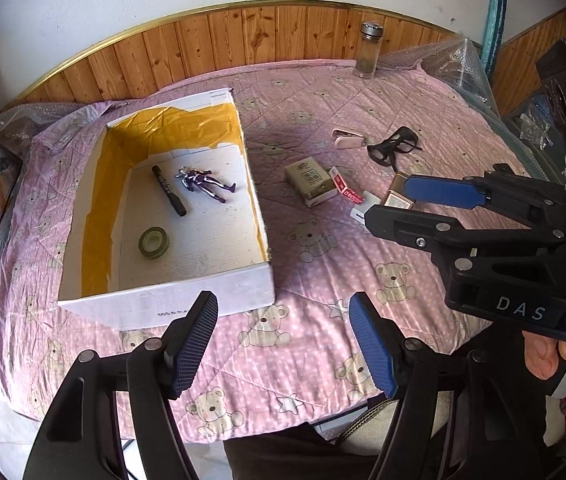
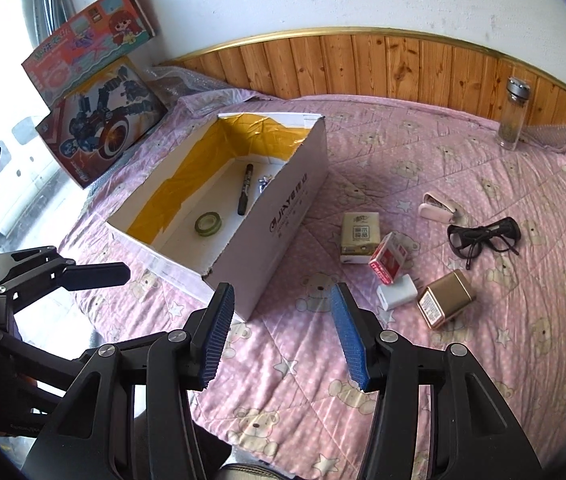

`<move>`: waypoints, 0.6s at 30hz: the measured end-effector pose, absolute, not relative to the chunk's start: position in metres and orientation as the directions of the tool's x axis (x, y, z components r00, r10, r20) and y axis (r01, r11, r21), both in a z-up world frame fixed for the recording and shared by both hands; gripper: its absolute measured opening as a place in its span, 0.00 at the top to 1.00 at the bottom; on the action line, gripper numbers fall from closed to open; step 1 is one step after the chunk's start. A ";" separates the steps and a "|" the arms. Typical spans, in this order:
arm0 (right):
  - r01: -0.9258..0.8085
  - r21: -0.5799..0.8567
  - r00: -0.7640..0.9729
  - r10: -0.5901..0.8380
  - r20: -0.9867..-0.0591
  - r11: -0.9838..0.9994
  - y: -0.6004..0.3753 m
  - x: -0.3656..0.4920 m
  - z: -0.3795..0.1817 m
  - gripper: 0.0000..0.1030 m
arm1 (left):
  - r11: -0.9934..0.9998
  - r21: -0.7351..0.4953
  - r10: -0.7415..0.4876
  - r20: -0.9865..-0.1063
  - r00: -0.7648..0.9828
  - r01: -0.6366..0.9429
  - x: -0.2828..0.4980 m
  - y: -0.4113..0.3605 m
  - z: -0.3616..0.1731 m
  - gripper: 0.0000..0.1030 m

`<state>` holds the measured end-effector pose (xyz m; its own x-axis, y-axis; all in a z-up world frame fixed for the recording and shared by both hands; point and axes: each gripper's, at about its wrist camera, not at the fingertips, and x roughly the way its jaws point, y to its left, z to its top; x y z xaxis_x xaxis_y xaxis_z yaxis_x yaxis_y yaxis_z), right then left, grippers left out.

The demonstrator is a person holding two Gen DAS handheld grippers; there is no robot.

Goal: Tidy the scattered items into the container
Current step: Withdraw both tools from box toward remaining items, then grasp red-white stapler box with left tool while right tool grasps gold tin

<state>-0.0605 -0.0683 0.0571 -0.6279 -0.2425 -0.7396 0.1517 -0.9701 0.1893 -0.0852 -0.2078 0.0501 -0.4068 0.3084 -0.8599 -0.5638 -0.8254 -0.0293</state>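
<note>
In the box (image 2: 283, 216) lie three things: one pen (image 2: 244, 190), one tape roll (image 2: 207, 224) and one toy figure (image 1: 205, 182). Six wait on the bed (image 2: 423, 360) to its right: tissue pack (image 2: 360, 236), red pack (image 2: 389, 258), white plug (image 2: 397, 297), gold tin (image 2: 445, 298), glasses (image 2: 483, 236), pink stapler (image 2: 439, 206). About a third is done. The left tool (image 1: 283, 344) and right tool (image 2: 279, 336) are both wide and hold nothing.
</note>
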 end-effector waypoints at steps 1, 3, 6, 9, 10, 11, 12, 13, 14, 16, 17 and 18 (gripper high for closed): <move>0.145 0.192 -0.630 -0.240 -0.739 -0.971 -0.064 -0.058 0.056 0.48 | -0.825 -0.035 0.312 -0.860 -0.404 -0.564 -0.084 -0.205 0.049 0.33; 0.131 0.202 -0.636 -0.239 -0.734 -0.971 -0.053 -0.053 0.053 0.48 | -0.824 -0.047 0.320 -0.861 -0.396 -0.565 -0.080 -0.198 0.046 0.33; 0.101 0.223 -0.643 -0.235 -0.729 -0.969 -0.032 -0.046 0.045 0.48 | -0.819 -0.062 0.331 -0.863 -0.382 -0.570 -0.076 -0.186 0.040 0.33; 0.062 0.240 -0.642 -0.223 -0.733 -0.969 -0.009 -0.043 0.035 0.48 | -0.812 -0.076 0.343 -0.865 -0.368 -0.579 -0.074 -0.172 0.033 0.33; 0.049 0.245 -0.640 -0.219 -0.736 -0.968 -0.002 -0.043 0.031 0.48 | -0.809 -0.080 0.347 -0.865 -0.363 -0.582 -0.073 -0.167 0.031 0.33; 0.035 0.251 -0.639 -0.215 -0.739 -0.967 0.006 -0.043 0.027 0.48 | -0.807 -0.086 0.352 -0.864 -0.359 -0.584 -0.074 -0.163 0.029 0.33; 0.020 0.258 -0.640 -0.211 -0.739 -0.966 0.014 -0.042 0.024 0.48 | -0.806 -0.092 0.357 -0.863 -0.357 -0.585 -0.074 -0.159 0.027 0.33; 0.005 0.266 -0.641 -0.208 -0.739 -0.964 0.023 -0.042 0.020 0.48 | -0.804 -0.099 0.363 -0.863 -0.352 -0.586 -0.076 -0.154 0.025 0.33; -0.009 0.274 -0.640 -0.205 -0.741 -0.962 0.031 -0.042 0.017 0.48 | -0.803 -0.108 0.367 -0.864 -0.345 -0.586 -0.077 -0.149 0.022 0.33; -0.040 0.288 -0.635 -0.198 -0.747 -0.957 0.046 -0.043 0.008 0.48 | -0.799 -0.121 0.373 -0.868 -0.328 -0.589 -0.081 -0.138 0.015 0.33; -0.054 0.293 -0.632 -0.195 -0.750 -0.955 0.053 -0.044 0.004 0.48 | -0.798 -0.123 0.373 -0.870 -0.323 -0.590 -0.083 -0.132 0.011 0.33; -0.066 0.298 -0.627 -0.193 -0.754 -0.952 0.059 -0.046 0.000 0.48 | -0.797 -0.127 0.374 -0.872 -0.318 -0.591 -0.086 -0.127 0.007 0.33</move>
